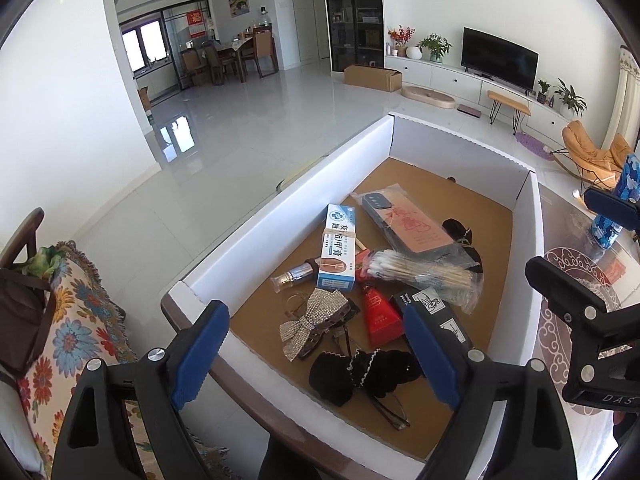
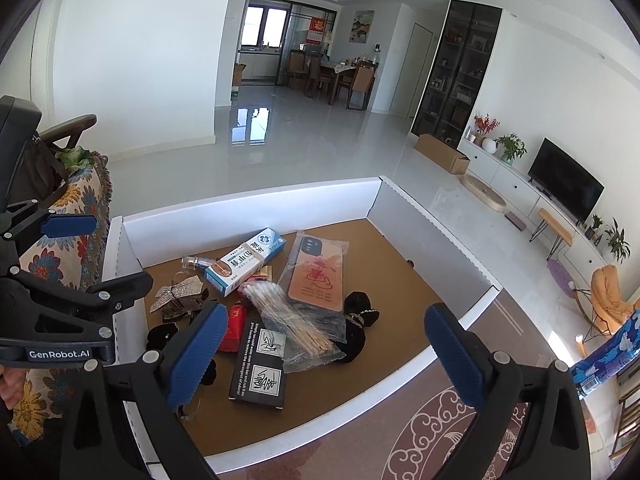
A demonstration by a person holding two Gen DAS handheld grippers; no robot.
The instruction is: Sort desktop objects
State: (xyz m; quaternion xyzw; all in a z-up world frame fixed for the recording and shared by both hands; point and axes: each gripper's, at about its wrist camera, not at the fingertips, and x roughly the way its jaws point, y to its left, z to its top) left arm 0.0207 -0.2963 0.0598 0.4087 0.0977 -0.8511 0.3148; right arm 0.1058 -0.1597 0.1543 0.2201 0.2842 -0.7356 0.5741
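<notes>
Two handheld grippers hovered above a white-walled box (image 1: 280, 196) on the bench, the left gripper (image 1: 316, 354) and the right gripper (image 2: 326, 354) both with jaws spread wide and holding nothing. Inside the box lay a blue-and-white carton (image 1: 338, 254), with a phone case (image 1: 408, 226) just beside it, a bag of cotton swabs (image 2: 296, 322) touching it, and a black box (image 2: 260, 364) near it.
</notes>
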